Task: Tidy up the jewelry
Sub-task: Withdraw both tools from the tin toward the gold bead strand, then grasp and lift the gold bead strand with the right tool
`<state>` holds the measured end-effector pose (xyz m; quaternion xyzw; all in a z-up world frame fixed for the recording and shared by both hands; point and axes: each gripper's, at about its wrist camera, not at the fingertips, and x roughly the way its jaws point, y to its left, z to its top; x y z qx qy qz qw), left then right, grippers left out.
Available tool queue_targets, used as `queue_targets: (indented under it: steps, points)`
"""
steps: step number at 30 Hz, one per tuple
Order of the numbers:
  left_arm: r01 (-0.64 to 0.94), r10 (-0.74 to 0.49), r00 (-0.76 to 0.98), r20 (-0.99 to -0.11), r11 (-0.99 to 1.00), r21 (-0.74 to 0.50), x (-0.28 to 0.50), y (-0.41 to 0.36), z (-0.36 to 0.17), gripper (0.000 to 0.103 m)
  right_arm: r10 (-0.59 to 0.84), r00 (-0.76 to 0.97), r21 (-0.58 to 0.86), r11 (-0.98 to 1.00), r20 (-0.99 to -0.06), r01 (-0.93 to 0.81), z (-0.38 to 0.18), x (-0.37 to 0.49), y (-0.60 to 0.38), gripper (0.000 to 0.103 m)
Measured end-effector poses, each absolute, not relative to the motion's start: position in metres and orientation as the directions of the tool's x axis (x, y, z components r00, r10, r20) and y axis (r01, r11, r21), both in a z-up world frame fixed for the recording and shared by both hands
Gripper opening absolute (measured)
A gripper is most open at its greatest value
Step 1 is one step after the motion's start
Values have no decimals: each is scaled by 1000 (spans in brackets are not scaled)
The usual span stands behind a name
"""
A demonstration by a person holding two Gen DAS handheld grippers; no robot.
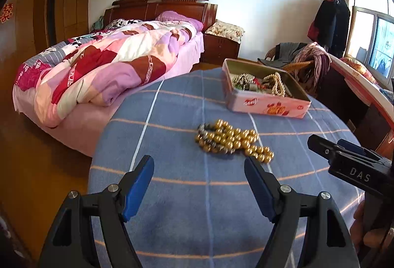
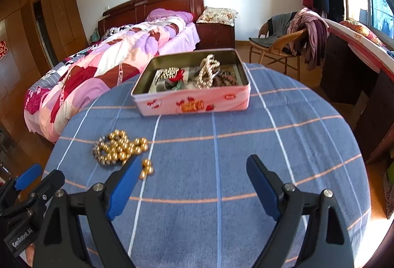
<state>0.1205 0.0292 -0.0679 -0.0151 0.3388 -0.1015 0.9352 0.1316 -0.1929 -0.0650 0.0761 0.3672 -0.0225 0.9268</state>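
Left hand-held gripper (image 1: 199,162): fingers spread wide, holding nothing, hovering above blue plaid surface (image 1: 172,194).

Gold bead necklace (image 1: 234,140): heaped on surface just ahead of left fingertips, slightly toward its right finger; pile's long axis runs across view, left-high to right-low.

Pink tin (image 2: 194,100): open, beyond beads, other jewelry already inside.

Right hand-held gripper (image 2: 190,162): also spread, empty; beads (image 2: 120,147) lie off its left finger, tin nearly straight ahead.

Judgement: left nearer beads, better lined up; short forward-down reach, close across pile's narrow width.
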Motion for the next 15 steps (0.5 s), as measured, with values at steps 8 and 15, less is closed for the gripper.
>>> queue_targets:
  steps: [8,15]
  points:
    - [190,-180,735,-654,980,-56,122,29,-76,75,113,674,156,988,-730,4,-82,144,-176,62]
    - [163,-165,742,-650,985,-64,128,42,-73,74,171,627,139,985,-760,-100,-91,174,-147,62]
